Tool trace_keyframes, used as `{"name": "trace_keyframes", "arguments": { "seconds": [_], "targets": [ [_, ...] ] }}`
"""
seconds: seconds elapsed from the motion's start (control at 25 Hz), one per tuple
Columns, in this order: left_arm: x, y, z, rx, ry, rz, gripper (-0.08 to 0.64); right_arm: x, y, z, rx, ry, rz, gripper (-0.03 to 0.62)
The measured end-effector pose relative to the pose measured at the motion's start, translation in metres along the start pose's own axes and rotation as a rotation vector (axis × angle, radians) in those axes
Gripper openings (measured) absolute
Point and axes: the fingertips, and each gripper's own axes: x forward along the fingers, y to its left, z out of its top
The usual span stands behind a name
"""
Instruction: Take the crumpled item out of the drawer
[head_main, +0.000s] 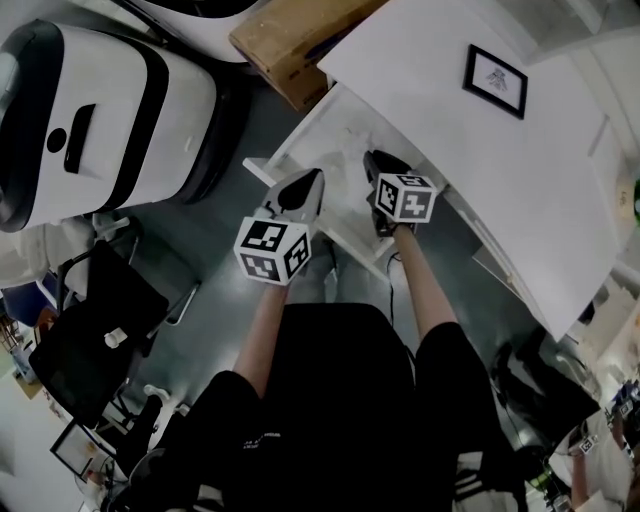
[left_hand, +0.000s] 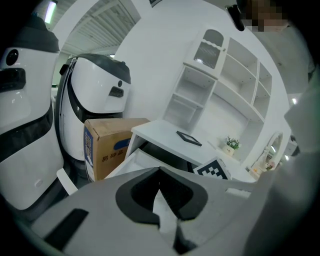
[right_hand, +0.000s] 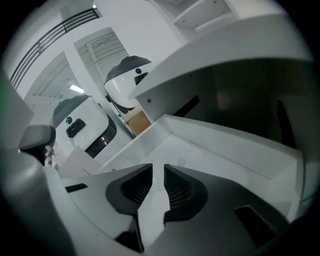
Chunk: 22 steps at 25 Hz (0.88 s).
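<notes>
right claw slightly spread, empty, over open drawer; left claw pressed together. crumpled item not in view: operator should widen right claw before reaching in.

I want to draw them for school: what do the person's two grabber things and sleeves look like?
Both the left gripper and right gripper have pointed grey fingers with dark pads. Each carries a white cube with black square markers. The person wears black short sleeves; no cables show.
</notes>
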Motion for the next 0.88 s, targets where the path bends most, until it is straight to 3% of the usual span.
{"name": "trace_keyframes", "arguments": {
  "seconds": [0.32,0.88],
  "targets": [
    [0.008,0.003,-0.003,-0.019,0.003,-0.006,-0.002,0.033,-0.021,-0.013,-0.016,0.065,-0.065,0.123],
    [0.013,0.006,-0.003,-0.009,0.016,0.006,-0.002,0.06,-0.032,-0.021,-0.035,0.126,-0.143,0.164]
  ]
}}
